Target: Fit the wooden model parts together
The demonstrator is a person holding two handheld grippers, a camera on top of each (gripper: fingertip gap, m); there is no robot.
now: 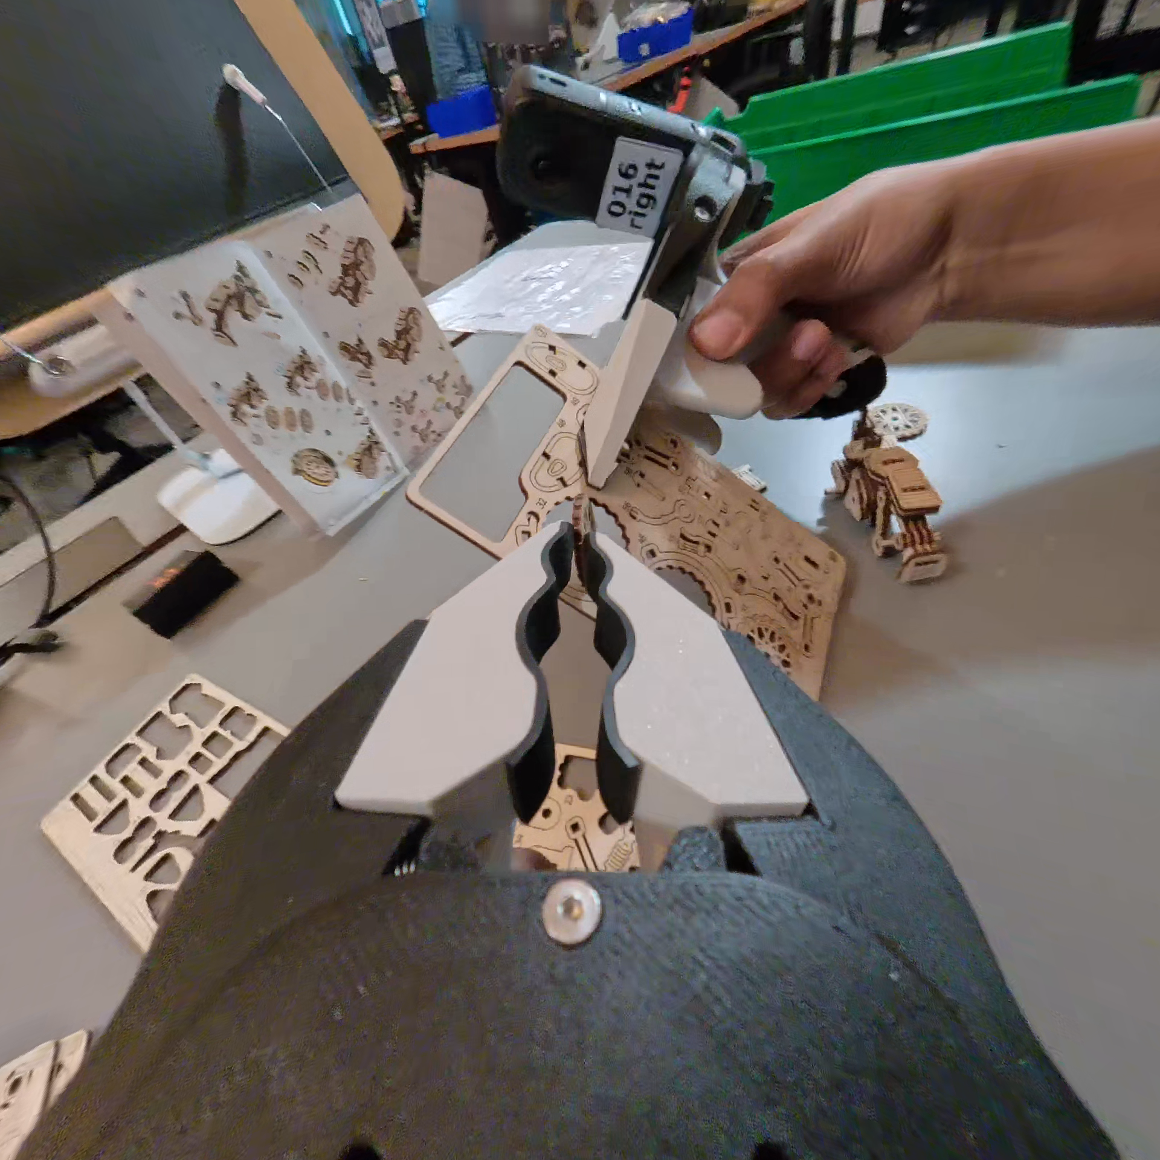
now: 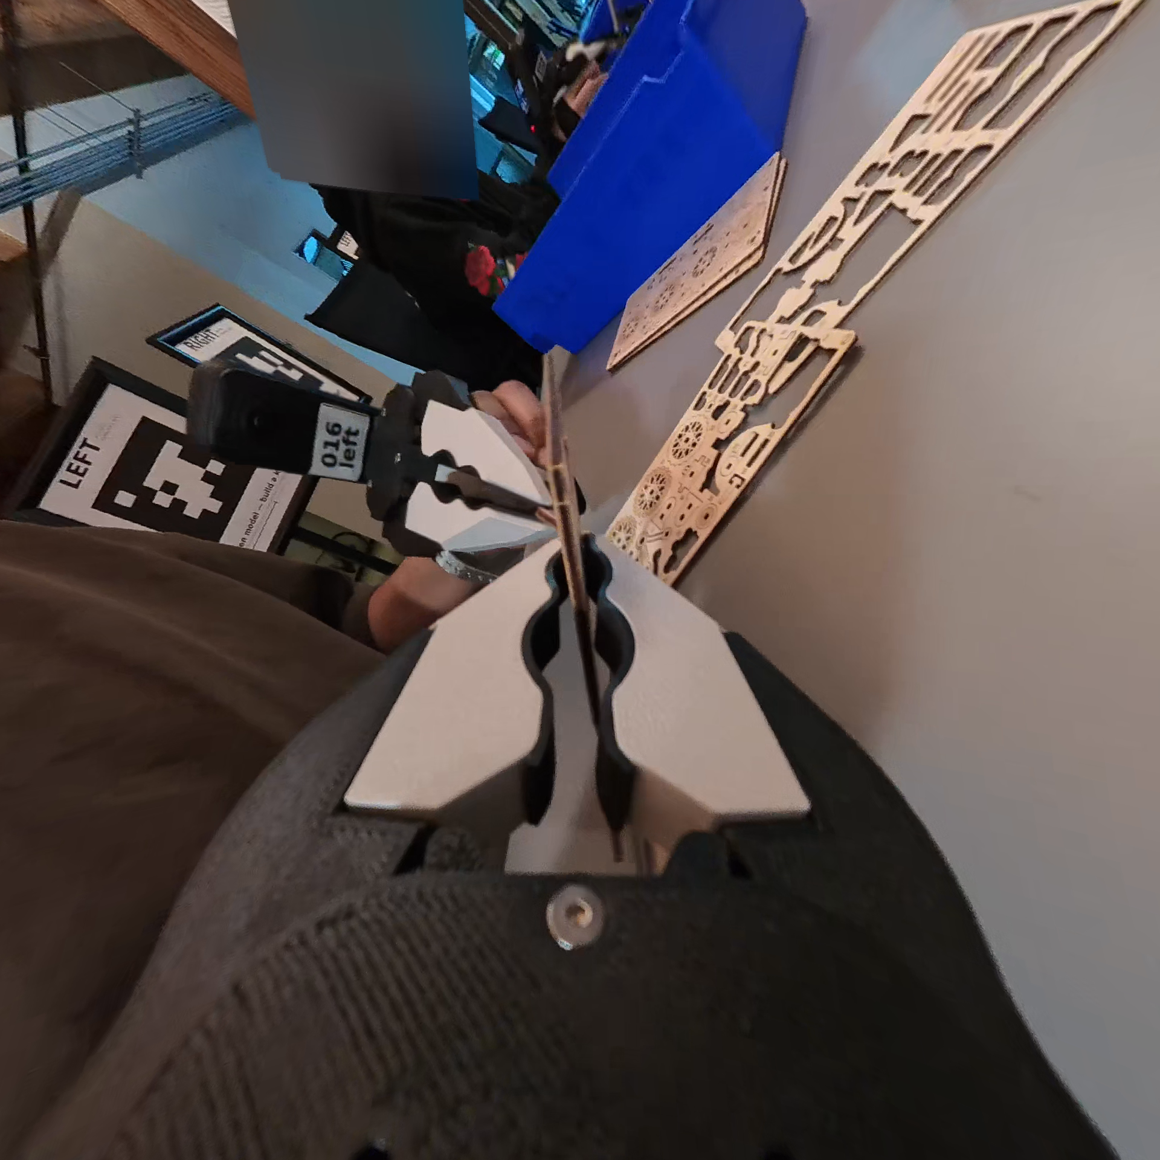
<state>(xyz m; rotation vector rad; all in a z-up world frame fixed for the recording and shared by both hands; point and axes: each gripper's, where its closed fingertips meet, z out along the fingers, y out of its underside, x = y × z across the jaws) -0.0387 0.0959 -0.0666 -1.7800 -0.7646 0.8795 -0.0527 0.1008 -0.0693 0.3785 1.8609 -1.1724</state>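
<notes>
Left wrist view, labelled right tool [image 1: 587,474], wooden sheet [image 1: 722,533]

Your right gripper [image 2: 580,568], centre frame: fingers clamped on a thin wooden part [image 2: 574,565], edge-on. Left gripper [image 2: 549,510], left of centre: tips meeting that part. Right: cut-out wooden sheets [image 2: 709,452] on grey table [image 2: 941,628]. Top: blue bin [image 2: 659,176].

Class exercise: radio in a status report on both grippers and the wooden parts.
Left gripper shut on small wooden piece. Right gripper shut on thin wooden part. Pieces meeting edge-on above table. Nothing blocking.
</notes>
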